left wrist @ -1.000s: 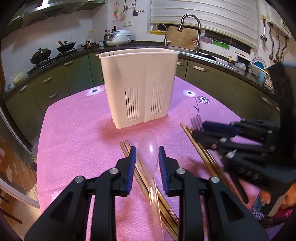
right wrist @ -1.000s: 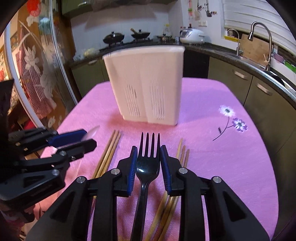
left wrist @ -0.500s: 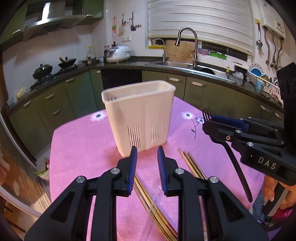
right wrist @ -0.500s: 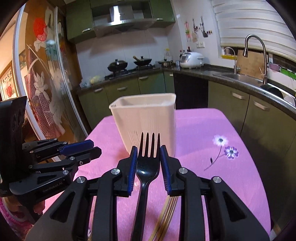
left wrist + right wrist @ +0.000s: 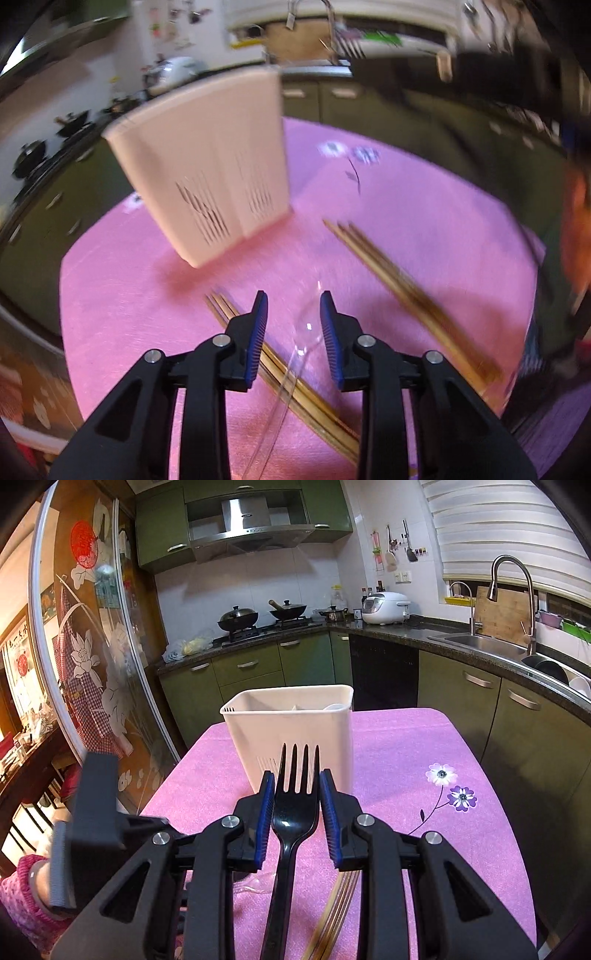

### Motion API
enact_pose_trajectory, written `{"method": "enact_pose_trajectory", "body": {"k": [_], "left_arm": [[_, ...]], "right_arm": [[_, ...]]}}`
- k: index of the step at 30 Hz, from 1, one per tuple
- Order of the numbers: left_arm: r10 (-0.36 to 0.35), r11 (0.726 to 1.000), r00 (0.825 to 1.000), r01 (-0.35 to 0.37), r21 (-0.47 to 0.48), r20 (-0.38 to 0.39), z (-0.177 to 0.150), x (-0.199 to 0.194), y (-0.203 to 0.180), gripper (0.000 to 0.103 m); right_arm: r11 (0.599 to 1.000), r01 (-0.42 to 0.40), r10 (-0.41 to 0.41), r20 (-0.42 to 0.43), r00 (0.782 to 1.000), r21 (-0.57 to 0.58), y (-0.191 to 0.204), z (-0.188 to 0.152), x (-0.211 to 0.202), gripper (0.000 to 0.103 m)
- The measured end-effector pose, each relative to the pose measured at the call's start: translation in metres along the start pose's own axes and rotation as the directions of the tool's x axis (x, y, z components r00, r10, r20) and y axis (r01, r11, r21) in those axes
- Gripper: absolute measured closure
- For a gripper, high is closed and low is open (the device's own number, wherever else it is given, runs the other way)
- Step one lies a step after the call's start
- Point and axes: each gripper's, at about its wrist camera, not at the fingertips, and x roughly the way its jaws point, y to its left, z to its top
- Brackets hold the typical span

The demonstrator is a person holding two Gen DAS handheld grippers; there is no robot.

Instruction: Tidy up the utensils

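Right gripper (image 5: 297, 805): pinching black plastic fork (image 5: 293, 812), tines pointing toward white utensil caddy (image 5: 288, 731) ahead on pink table (image 5: 406, 746).

Left gripper (image 5: 293, 325): jaws opening over clear plastic spoon (image 5: 299, 343) lying across chopsticks (image 5: 295, 384), pads not pressing it.

Risks: fork tines catching caddy rim; spoon sliding off chopsticks, pads snagging chopsticks instead.

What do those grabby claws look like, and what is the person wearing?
Each tool is black plastic: two angular fingers with triangular cut-outs, round silver bolts and ribbed blue pads on the inner faces. The left tool and right tool match. The person's sleeve is pink and knitted-looking. No cables show.
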Motion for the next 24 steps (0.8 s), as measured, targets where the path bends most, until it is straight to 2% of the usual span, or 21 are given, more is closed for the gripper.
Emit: {"method": "enact_pose_trajectory", "body": {"k": [8,11,17,20,24], "left_arm": [[-0.092,0.988,0.992,0.102,0.119,-0.088,-0.021,0.023,-0.003,0.075],[-0.090,0.985,0.989,0.105,0.136,-0.114,-0.023,0.033,-0.002,0.075],[-0.108,0.988,0.988,0.120,0.101,-0.112,-0.020,0.039,0.006,0.075],[-0.118,0.989,0.987,0.127,0.079,-0.112,-0.020,0.041,0.005,0.084],[-0.087,0.993,0.991,0.094,0.076,-0.101,-0.023,0.038,-0.003,0.085]], "right_arm": [[1.000,0.005,-0.005,-0.006,1.000,-0.003,0.001,0.000,0.002,0.078],[1.000,0.006,-0.006,-0.010,1.000,-0.006,0.004,-0.002,0.003,0.078],[1.000,0.004,-0.004,-0.017,1.000,-0.012,0.007,-0.002,0.004,0.078],[1.000,-0.001,0.000,-0.018,1.000,-0.010,0.006,-0.001,0.006,0.078],[1.000,-0.004,0.004,-0.016,1.000,-0.009,0.005,-0.002,0.005,0.078]]}}
